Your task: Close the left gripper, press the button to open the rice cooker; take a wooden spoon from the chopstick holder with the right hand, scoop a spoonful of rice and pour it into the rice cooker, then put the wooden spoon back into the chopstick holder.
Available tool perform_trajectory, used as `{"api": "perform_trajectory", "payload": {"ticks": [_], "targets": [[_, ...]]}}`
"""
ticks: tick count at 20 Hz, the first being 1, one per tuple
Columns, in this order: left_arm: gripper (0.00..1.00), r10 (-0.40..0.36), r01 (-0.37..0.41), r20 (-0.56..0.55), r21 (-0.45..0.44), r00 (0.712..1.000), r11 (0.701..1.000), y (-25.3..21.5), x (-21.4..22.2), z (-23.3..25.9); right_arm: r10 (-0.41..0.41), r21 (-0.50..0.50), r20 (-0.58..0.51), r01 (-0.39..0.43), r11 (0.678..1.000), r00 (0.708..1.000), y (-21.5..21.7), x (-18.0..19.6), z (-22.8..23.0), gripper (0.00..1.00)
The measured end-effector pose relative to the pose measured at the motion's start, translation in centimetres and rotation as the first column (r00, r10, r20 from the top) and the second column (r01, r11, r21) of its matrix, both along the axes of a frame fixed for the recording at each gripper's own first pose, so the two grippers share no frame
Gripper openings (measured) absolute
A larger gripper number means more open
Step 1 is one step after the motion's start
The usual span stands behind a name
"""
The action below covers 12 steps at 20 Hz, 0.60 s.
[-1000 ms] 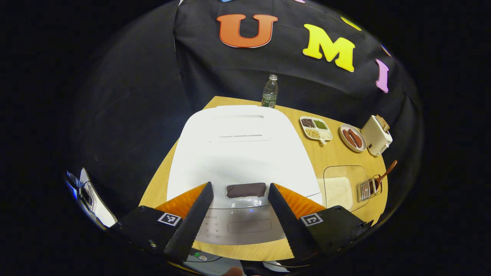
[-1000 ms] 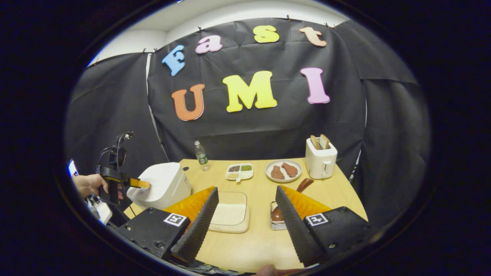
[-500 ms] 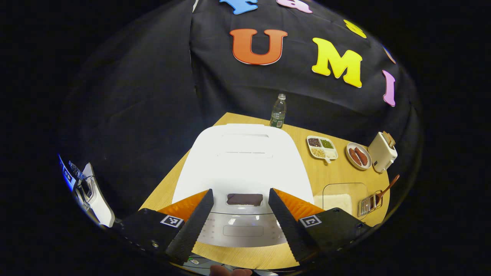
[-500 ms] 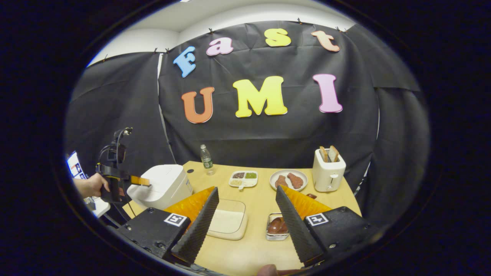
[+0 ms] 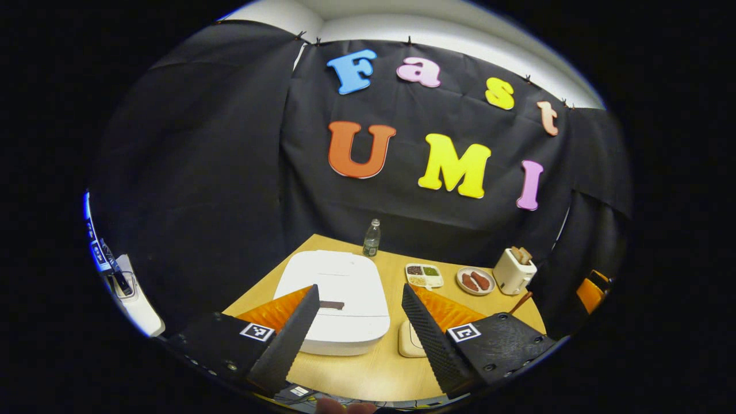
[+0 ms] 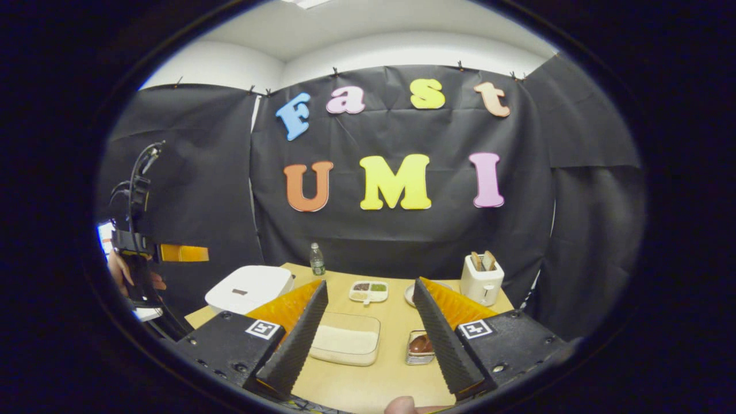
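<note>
In the right gripper view my left gripper (image 6: 198,253) hangs high at the far left, above the table (image 6: 397,374); I cannot tell its gap there, but in the left gripper view its fingers stand wide apart with nothing between them. The rice cooker (image 6: 248,287) sits below, lid down. Next come the tray of rice (image 6: 347,340), then the chopstick holder (image 6: 420,348) with the wooden spoon (image 6: 420,344) inside. My right gripper (image 6: 368,328) is spread wide, empty. The toaster (image 6: 482,281) stands far right.

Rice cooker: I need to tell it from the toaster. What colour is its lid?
White, clearest in the left gripper view: rice cooker.
</note>
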<state>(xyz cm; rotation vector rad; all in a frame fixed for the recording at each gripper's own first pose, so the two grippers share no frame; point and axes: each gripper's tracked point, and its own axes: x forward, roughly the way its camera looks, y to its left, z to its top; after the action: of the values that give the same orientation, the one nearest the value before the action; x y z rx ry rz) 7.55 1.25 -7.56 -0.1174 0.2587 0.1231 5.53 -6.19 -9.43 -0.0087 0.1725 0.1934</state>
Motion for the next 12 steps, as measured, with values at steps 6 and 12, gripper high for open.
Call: {"api": "perform_trajectory", "payload": {"ticks": [6,12], "targets": [[0.94,-0.114,0.119,0.138,-0.027,0.984,0.993,-5.0,-12.5,4.1,-0.045,0.020,0.067,0.044,0.999,0.997,3.7,-10.7,3.6,0.96],[0.94,-0.162,0.156,0.257,0.045,0.953,0.987,-6.5,-19.4,5.9,-0.067,-0.011,0.122,0.069,0.998,0.990,5.2,-18.0,5.9,0.96]]}}
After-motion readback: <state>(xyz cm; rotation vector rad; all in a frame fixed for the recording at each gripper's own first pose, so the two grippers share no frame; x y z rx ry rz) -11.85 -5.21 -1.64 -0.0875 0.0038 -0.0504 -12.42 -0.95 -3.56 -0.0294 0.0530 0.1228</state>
